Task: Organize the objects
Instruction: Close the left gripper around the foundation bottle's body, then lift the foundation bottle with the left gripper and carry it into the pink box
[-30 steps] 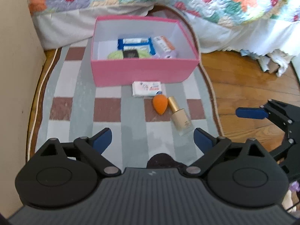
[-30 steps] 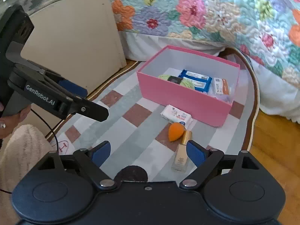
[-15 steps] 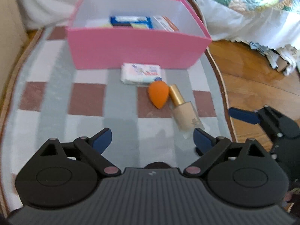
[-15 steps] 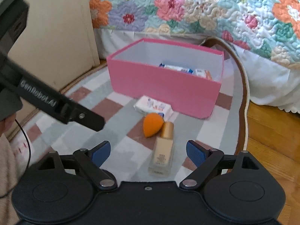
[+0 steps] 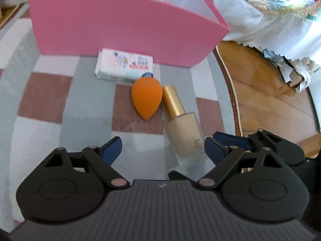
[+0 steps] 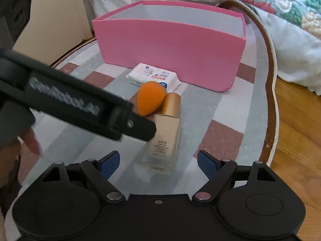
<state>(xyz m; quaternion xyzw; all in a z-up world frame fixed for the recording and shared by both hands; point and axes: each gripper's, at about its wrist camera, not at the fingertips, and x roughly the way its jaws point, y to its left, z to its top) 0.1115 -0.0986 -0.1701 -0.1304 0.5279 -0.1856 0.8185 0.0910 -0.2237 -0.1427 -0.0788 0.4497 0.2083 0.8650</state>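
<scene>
1. Left tongs point(image 5: 163, 147) and right tongs point(image 6: 158, 160): we find both agape, jaws just narrowing, gripping nothing.
2. We note the bottle point(image 6: 163, 140) lying on the rug point(image 5: 40, 100) between the right jaws, untouched.
3. Sponge point(image 5: 146, 97) touches bottle; wipes point(image 5: 124, 66) lie against the box point(image 5: 120, 28).

We can read little here. On the black arm of the left gripper point(image 6: 84, 110), which crosses in front of the pink cardboard box point(image 6: 170, 46) in the right wrist view, white letters spell "GenRobot.AI", blurred. The white soft pack of wipes point(image 5: 124, 66), lying against the pink box's near wall, carries red characters and a blue round badge, neither legible to us. The frosted glass foundation bottle with a gold cap point(image 6: 163, 140), nearer to us than the box, bears several lines of small dark print that we cannot make out.
</scene>
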